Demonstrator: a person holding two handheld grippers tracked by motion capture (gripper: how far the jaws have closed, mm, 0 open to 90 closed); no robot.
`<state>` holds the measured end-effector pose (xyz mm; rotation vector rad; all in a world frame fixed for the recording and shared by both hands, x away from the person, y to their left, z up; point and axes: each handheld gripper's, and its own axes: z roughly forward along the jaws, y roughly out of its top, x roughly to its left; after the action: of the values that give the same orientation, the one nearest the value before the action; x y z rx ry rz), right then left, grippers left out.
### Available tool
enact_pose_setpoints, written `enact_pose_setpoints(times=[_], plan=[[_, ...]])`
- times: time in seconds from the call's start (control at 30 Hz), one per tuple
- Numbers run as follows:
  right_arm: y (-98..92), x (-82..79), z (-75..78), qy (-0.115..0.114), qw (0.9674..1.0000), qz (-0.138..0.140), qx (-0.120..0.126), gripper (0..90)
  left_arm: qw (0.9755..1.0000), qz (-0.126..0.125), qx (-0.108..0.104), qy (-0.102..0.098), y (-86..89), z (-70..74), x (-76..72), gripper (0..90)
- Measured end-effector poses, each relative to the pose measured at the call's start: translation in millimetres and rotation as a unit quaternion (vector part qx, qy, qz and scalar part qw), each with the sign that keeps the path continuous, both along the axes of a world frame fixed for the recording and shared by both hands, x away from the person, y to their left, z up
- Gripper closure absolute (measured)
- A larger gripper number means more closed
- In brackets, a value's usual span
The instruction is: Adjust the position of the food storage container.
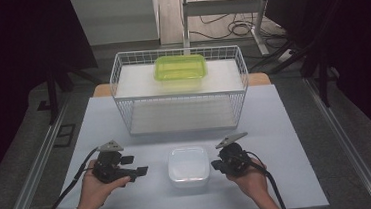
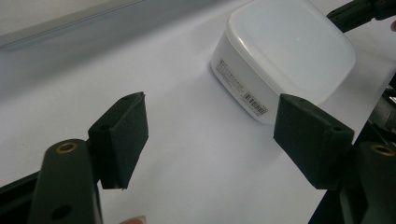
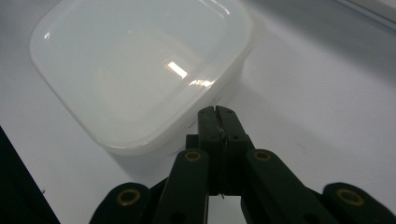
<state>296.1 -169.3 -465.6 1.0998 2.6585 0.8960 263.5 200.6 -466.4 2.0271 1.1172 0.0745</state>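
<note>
White lidded tub point(image 1: 188, 166), lid on

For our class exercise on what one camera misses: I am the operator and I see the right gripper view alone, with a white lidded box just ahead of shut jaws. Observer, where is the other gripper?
Observer: The left gripper sits on the box's far side from yours, its jaws wide open and empty.
Operator: Anything printed on the white box?
Observer: Yes, the left gripper view shows a barcode label on the side wall of the white box.
Operator: What lies beyond the box?
Observer: A white wire rack stands farther back on the table, with a green container on its top shelf.
</note>
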Motion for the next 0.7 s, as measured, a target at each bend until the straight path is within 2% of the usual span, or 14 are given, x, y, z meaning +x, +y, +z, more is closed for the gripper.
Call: enact_pose_setpoints(times=[0.2,0.3,0.37,0.4,0.43,0.5,0.6,0.63,0.67,0.7], plan=[[-17.3,-1.9,11.4,-0.011,0.9995,-0.020,0.023,88.8,0.9999,0.005,-0.008,-0.005,0.9,1.8,-1.1,25.3],[-21.3,-2.7,12.9,-0.010,0.9994,-0.022,0.026,85.3,0.9998,0.008,-0.015,-0.007,1.5,3.0,-1.6,25.3],[-25.5,-3.2,13.9,-0.011,0.9992,-0.025,0.031,76.3,0.9997,0.011,-0.019,-0.010,2.2,3.9,-2.0,25.2],[-31.4,-3.0,15.7,-0.008,0.9978,-0.038,0.053,62.5,0.9995,0.013,-0.025,-0.010,2.5,5.0,-2.4,25.1],[-31.4,-3.0,15.7,-0.008,0.9978,-0.038,0.053,62.5,0.9995,0.013,-0.025,-0.010,2.5,5.0,-2.4,24.9],[-36.2,-2.1,17.8,-0.001,0.9956,-0.049,0.080,52.7,0.9993,0.014,-0.033,-0.011,1.8,6.2,-3.2,25.0],[-39.8,-0.5,20.2,0.015,0.9916,-0.051,0.118,42.8,0.9991,0.012,-0.038,-0.015,-0.9,9.4,-5.3,25.0],[-40.1,-0.3,20.9,0.023,0.9891,-0.051,0.136,38.5,0.9990,0.010,-0.041,-0.016,-2.0,10.6,-6.0,24.8],[-40.1,-0.3,20.9,0.023,0.9891,-0.051,0.136,38.5,0.9989,0.010,-0.043,-0.017,-2.9,11.7,-6.5,24.8],[-39.7,-0.6,21.3,0.029,0.9874,-0.052,0.147,34.7,0.9986,0.010,-0.049,-0.018,-4.4,13.5,-7.4,24.7]])
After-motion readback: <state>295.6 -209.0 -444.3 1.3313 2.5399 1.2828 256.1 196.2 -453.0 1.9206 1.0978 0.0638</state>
